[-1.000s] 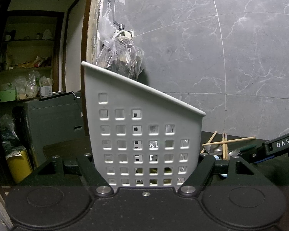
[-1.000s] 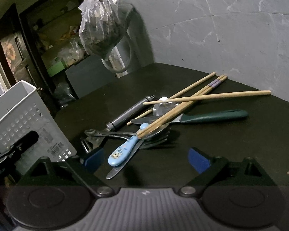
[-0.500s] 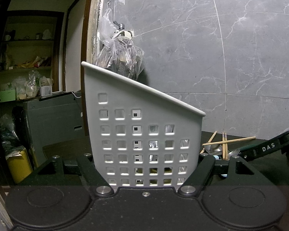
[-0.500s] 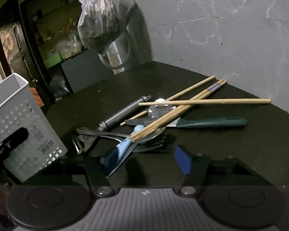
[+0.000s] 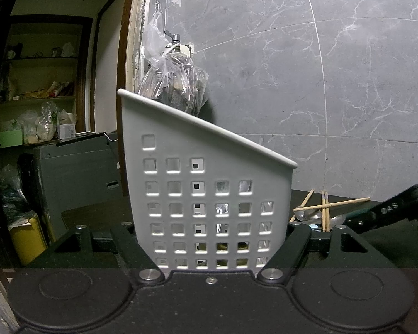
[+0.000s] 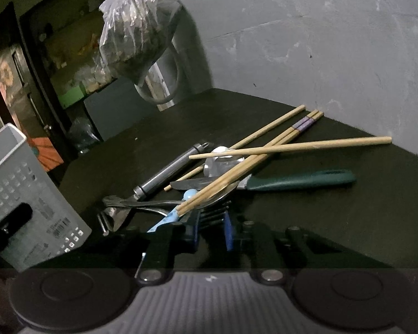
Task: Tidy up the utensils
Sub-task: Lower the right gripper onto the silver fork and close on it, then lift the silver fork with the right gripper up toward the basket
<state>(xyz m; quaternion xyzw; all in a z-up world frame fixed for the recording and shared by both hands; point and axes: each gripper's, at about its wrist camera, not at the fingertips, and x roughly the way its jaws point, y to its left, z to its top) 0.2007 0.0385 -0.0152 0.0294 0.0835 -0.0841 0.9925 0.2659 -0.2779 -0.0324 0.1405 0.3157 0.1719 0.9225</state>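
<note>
Right gripper (image 6: 211, 229) jaws just narrowed around fork tines (image 6: 216, 213); left gripper (image 5: 214, 246) clamps basket (image 5: 209, 194)

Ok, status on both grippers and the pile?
Left gripper clamped on basket. Right gripper jaws just closing on fork. Chopsticks lie on spoon beside it.

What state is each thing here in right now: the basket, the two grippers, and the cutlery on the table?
White basket: upright, clamped by the left gripper.
Right gripper: jaws have just been closing, narrow around dark fork tines; contact unclear.
Chopsticks: loose, crisscrossed on top of the pile.
Green-handled knife: lying flat under the chopsticks.
Blue-handled spoon: in the pile, partly covered.
Plastic bag: hanging, tied shut.
</note>
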